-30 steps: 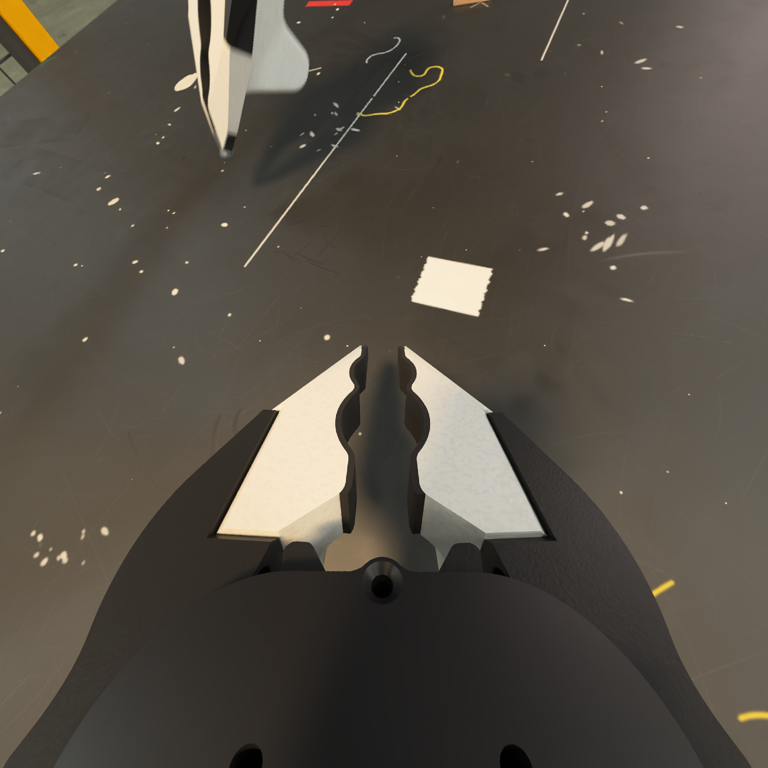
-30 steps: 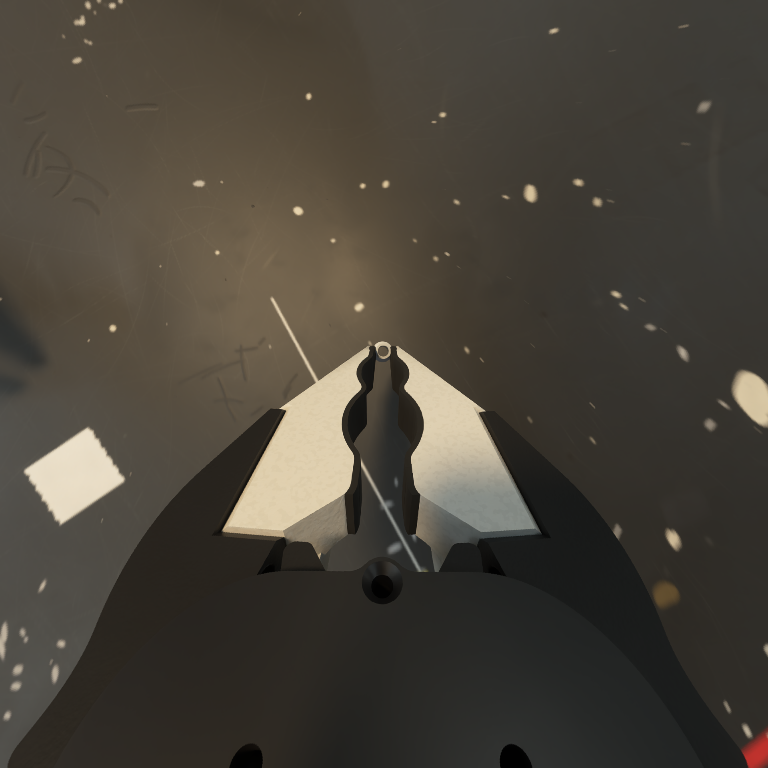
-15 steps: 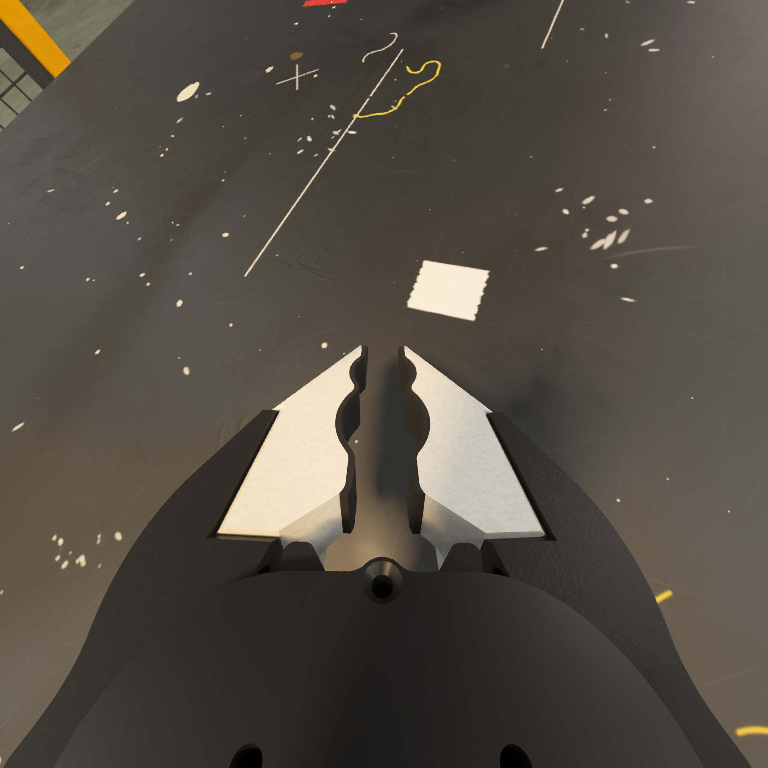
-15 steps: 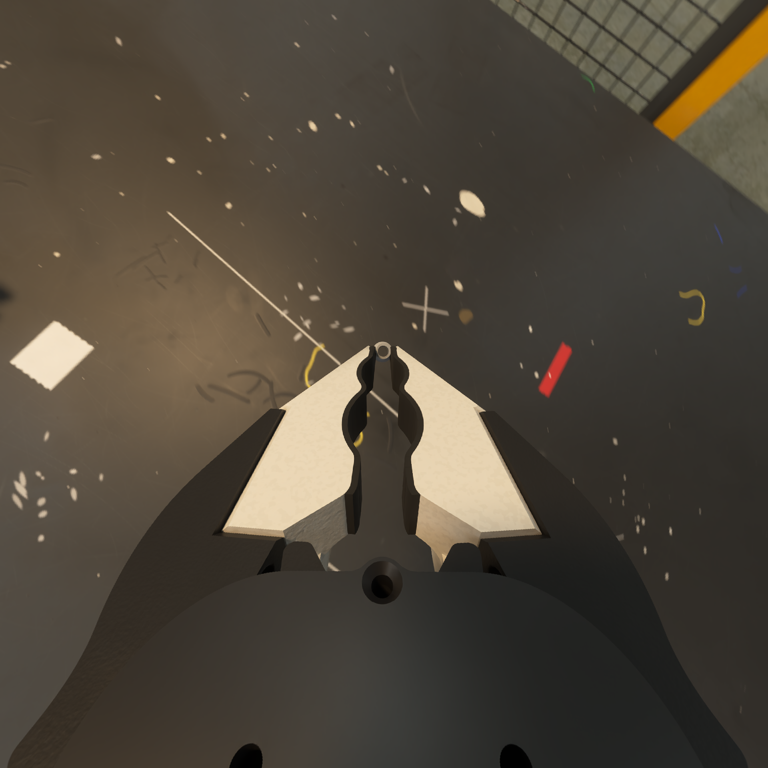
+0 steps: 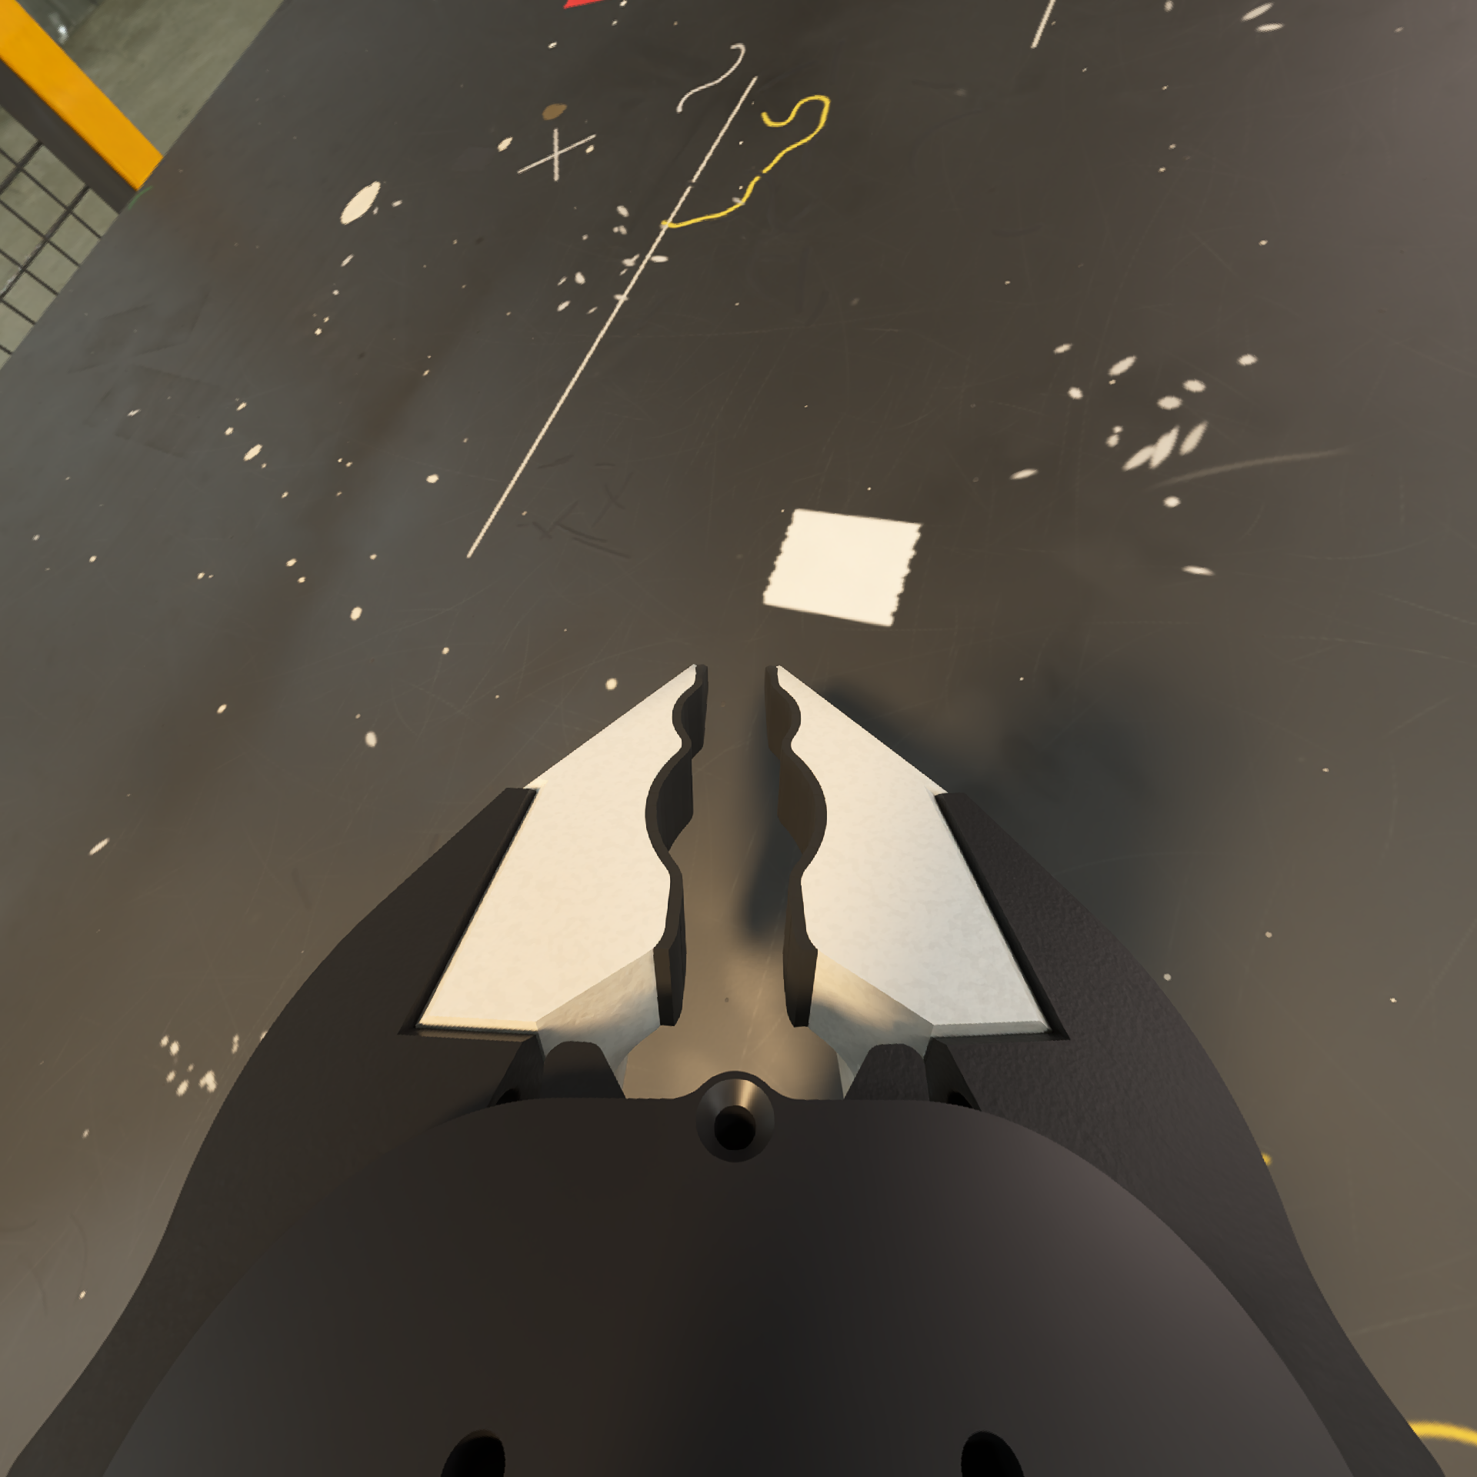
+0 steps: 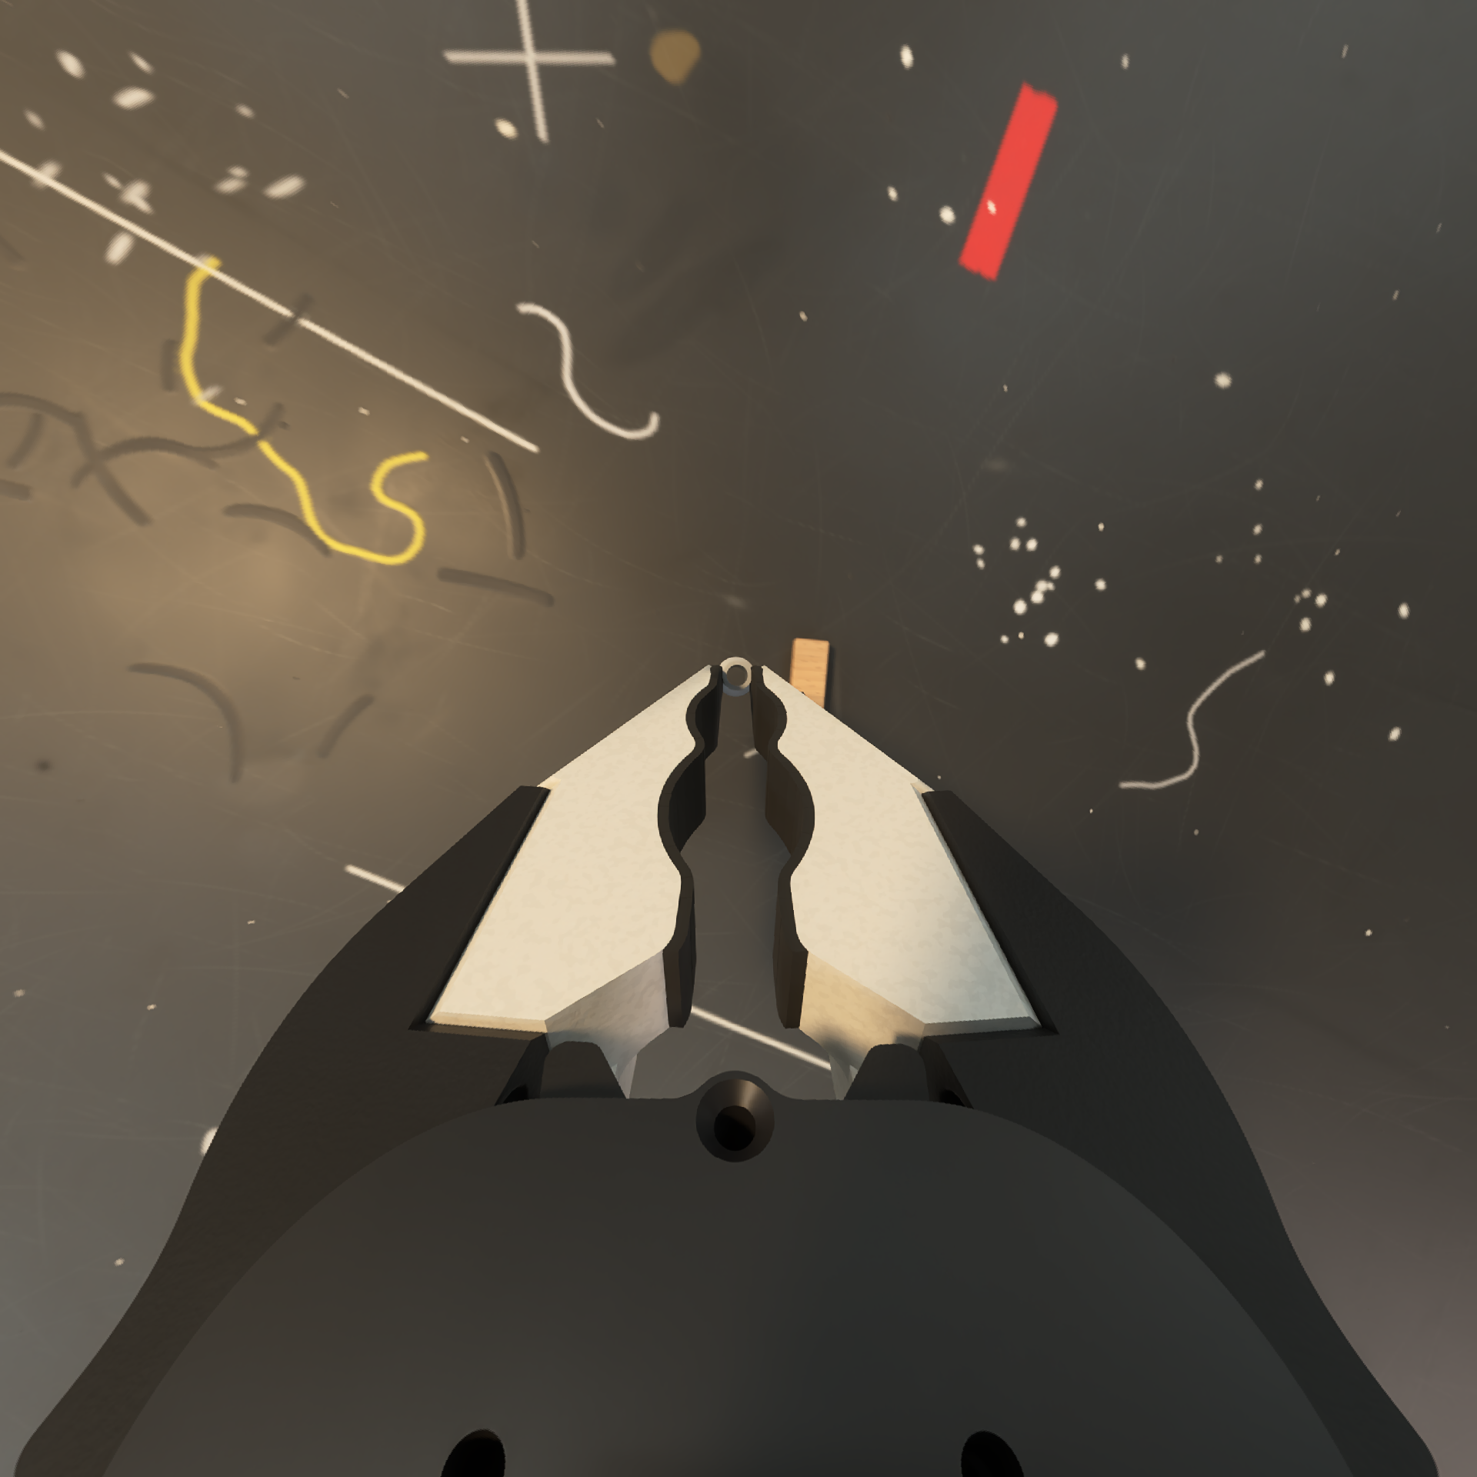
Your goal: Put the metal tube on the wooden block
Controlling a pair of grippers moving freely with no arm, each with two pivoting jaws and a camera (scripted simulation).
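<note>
Your right claw (image 6: 736, 679) is clamped on the one tube (image 6: 736, 672), seen end-on at its tips, long axis pointing straight ahead. The one block (image 6: 809, 670) sits on the counter (image 6: 1199, 416) just beyond and slightly right of those tips; carry the tube that way. Your left claw (image 5: 735, 675) stands slightly parted and empty, neither item in its view, so the right is nearer.

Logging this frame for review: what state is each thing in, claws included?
Left claw: open, nothing between its fingers, above the table.
Right claw: shut on the metal tube, seen end-on as a small ring at the fingertips.
Wooden block: on the dark table, just right of the claw tip, partly hidden; nothing on it.
</note>
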